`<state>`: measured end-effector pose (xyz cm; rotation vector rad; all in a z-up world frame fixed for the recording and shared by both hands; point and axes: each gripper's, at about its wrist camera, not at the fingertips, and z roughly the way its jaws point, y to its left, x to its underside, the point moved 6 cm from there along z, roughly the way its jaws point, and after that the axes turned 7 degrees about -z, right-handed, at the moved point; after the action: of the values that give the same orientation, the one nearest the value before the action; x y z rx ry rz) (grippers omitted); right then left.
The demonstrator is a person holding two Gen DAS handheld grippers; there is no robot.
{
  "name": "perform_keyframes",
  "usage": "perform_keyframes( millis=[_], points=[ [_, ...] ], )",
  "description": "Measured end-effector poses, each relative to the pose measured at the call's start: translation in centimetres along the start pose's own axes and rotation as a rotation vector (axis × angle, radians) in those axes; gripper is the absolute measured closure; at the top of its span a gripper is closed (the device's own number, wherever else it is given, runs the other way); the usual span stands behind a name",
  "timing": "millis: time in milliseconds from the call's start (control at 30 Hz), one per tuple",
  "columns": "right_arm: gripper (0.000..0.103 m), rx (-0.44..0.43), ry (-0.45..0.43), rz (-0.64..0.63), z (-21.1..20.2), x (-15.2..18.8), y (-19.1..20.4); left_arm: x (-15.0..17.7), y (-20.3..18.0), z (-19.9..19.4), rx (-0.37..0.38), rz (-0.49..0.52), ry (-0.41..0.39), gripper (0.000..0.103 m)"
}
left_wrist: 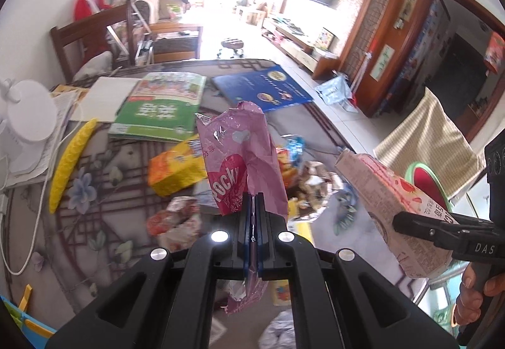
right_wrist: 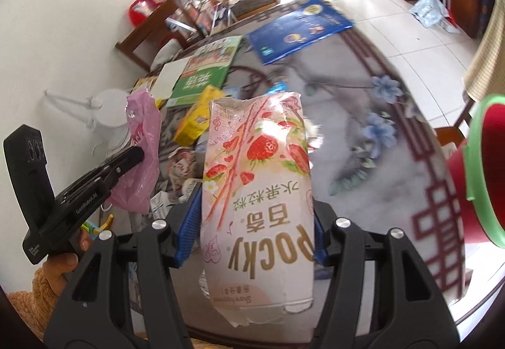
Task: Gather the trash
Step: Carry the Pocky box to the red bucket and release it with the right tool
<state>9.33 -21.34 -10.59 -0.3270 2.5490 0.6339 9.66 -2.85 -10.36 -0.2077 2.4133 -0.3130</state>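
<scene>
My left gripper [left_wrist: 253,200] is shut on a crumpled pink Pocky wrapper [left_wrist: 243,156] and holds it above the table; it also shows in the right wrist view [right_wrist: 140,159]. My right gripper [right_wrist: 255,216] is shut on a pale pink strawberry Pocky box [right_wrist: 257,191], held above the table; the box also shows in the left wrist view [left_wrist: 388,207]. A red bin with a green rim [right_wrist: 483,175] stands at the right, close beside the box. Several loose wrappers [left_wrist: 176,219] and a yellow box [left_wrist: 176,169] lie on the table below.
A green book [left_wrist: 161,109], a blue book [left_wrist: 262,90], white paper [left_wrist: 104,96], a yellow banana-shaped toy [left_wrist: 71,162] and a white lamp base [left_wrist: 28,118] lie on the floral tablecloth [left_wrist: 94,210]. Wooden chairs [left_wrist: 91,33] stand behind the table.
</scene>
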Motion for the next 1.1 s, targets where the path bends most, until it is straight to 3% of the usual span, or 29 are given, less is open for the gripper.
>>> perform_keyframes(
  millis=[400,567,767,933,1100],
  points=[
    [0.046,0.059,-0.095,0.118,-6.9,-0.2,-13.0,0.6,-13.0,3.4,0.073,0.068,0.04,0.103],
    [0.046,0.135,-0.117,0.189,-10.0,0.2,-20.5,1.5,-18.9,5.0,0.105,0.096,0.06,0.103],
    [0.046,0.232,-0.079,0.306,-11.6,2.4,-29.7,3.3,-26.0,7.0,0.141,0.174,0.108,0.103],
    [0.043,0.248,-0.042,0.345,-11.5,4.3,-33.4,4.6,-31.5,8.5,0.186,0.252,0.145,0.103],
    [0.029,0.263,-0.049,0.374,-12.2,5.3,-35.4,5.9,-35.8,10.0,0.234,0.312,0.185,0.103]
  ],
)
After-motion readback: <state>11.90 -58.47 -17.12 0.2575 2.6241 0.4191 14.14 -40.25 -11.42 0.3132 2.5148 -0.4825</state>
